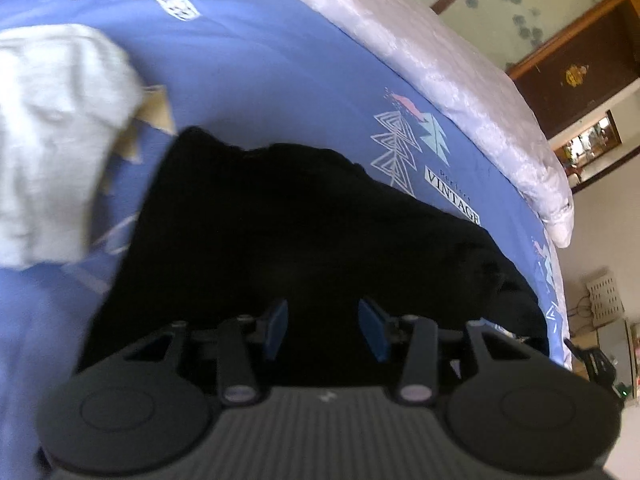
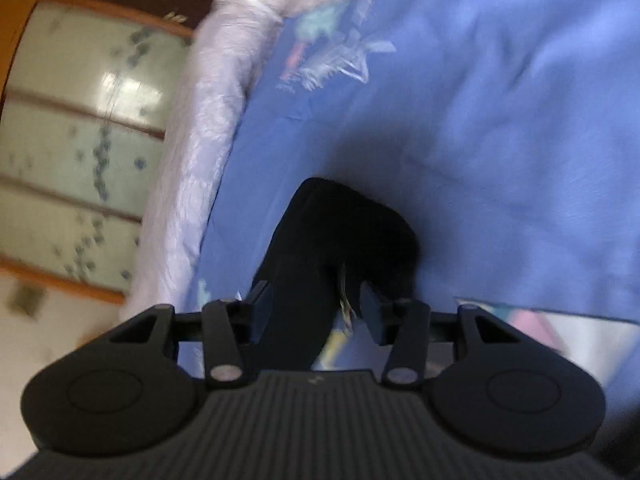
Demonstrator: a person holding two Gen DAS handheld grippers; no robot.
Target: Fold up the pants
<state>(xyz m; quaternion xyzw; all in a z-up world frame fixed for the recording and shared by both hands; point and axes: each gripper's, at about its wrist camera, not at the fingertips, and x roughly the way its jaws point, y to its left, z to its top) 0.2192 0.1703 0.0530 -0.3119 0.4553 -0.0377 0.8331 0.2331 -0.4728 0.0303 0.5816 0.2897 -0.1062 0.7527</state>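
**Black pants spread on the blue sheet, both sets of fingers parted**

The black fabric pants [image 1: 304, 232] are seen lying on a blue printed bed sheet [image 1: 256, 80], near the edge where a pale lilac quilted mattress border [image 1: 460, 92] runs. In the left wrist view, the left gripper [image 1: 327, 328] is held above the dark cloth with its two blue-padded fingers [image 1: 276, 326] standing apart; black fabric fills the space behind and between them, but the pads are not seen pressing on it. A crumpled off-white garment [image 1: 56, 136] is seen to the left of the pants, lying on the same sheet and blurred.

In the right wrist view, the right gripper [image 2: 316, 312] is also shown with its fingers parted. A narrow, folded end of the pants [image 2: 340, 232] is seen reaching forward from between the fingers; the cloth lies against or just beside the left-hand pad, while a clear gap is left before the right-hand pad, through which the sheet is visible. Whether the fabric is touched cannot be told. A wood-framed panel with frosted glass [image 2: 80, 140] is seen beyond the mattress edge.
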